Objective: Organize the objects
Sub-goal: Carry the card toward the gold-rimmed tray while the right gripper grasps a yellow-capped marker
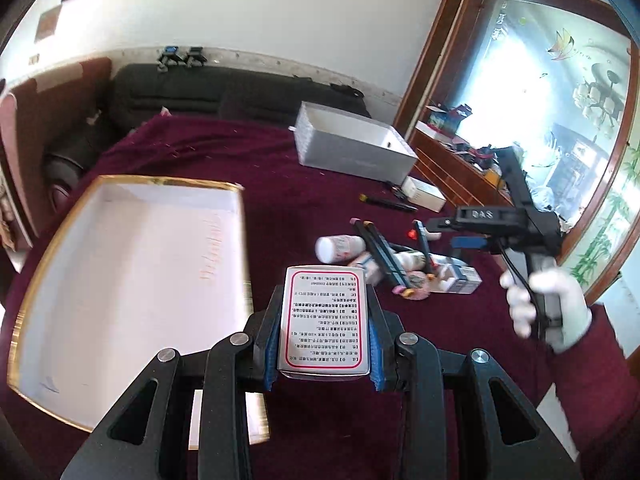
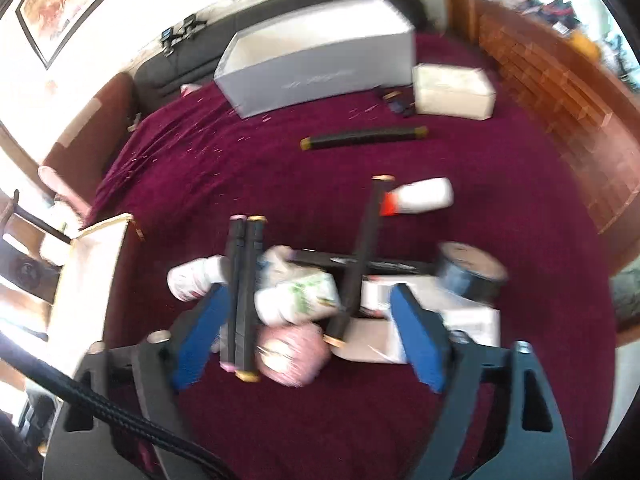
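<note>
My left gripper (image 1: 325,320) is shut on a small white medicine box with a red border (image 1: 323,316), held above the maroon cloth just right of a shallow gold-rimmed white tray (image 1: 132,280). My right gripper (image 2: 308,320) is open above a pile of objects: two black marker pens side by side (image 2: 243,292), another black pen (image 2: 362,260), white bottles (image 2: 296,296), a pink round item (image 2: 294,354), white boxes (image 2: 472,320) and a tape roll (image 2: 470,270). The pile also shows in the left wrist view (image 1: 392,260), with the right gripper (image 1: 440,224) over it.
A grey open box (image 2: 316,76) stands at the table's far side, also in the left wrist view (image 1: 352,148). Beside it lie a small white box (image 2: 452,92), a black pen (image 2: 364,136) and a white bottle with a red cap (image 2: 420,196). A wooden cabinet (image 2: 560,92) stands right.
</note>
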The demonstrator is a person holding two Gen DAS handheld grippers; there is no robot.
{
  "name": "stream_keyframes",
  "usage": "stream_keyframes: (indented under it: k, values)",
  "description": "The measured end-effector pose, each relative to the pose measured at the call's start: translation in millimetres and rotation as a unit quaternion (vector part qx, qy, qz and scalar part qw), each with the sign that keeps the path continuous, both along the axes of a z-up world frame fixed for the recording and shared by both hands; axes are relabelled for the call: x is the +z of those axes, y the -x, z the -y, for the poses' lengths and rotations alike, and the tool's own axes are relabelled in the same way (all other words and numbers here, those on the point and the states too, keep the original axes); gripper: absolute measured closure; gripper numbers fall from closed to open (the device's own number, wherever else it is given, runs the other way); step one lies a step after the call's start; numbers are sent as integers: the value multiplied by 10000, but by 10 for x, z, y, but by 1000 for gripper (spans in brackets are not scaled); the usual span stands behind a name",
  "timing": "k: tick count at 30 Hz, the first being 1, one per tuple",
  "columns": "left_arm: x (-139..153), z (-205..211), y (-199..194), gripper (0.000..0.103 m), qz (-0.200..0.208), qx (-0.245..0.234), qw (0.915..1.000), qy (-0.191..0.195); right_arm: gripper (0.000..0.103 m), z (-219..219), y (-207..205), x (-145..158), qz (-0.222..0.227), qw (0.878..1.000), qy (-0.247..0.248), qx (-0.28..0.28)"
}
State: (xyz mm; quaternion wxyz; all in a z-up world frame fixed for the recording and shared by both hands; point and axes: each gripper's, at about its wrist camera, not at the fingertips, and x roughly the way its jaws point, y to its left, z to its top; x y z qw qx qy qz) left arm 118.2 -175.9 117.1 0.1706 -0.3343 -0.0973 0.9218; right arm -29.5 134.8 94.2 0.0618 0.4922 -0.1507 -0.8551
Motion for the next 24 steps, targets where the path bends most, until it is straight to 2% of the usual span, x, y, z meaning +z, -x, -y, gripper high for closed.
stream_keyframes:
  k: [1,3,6,9,11,13,16,19,22,24]
  values:
    - [1,46,-8,73,-16,33,10000,5,39,115,33,-55,89,9999,111,94]
    - [-15,140,18,73,-4,87,10000,-39,44,261,119,-131,198,9993,121,280]
    - [-93,229,93,73,101,149,9998,-121,45,538,212,-228,300,9978,111,576]
    - [-189,262,154,73,230,148,9995,-161,45,658,283,-342,450,9954,531,653]
    - [-223,279,154,73,256,135,9995,-147,45,664,305,-352,434,9978,168,462]
    - [-249,299,136,73,257,118,9995,-139,45,672,323,-352,408,9978,-434,296]
    - [-287,309,150,73,271,135,9995,-102,47,657,316,-363,433,9958,-755,296]
    - [-328,316,165,73,329,138,9993,-141,53,658,307,-323,302,9924,-1162,282]
    - [-378,311,192,73,410,118,9990,-159,64,722,334,-380,387,9882,-1410,460]
    - [-399,304,198,73,455,110,9988,-173,68,797,346,-423,386,9851,-1586,536]
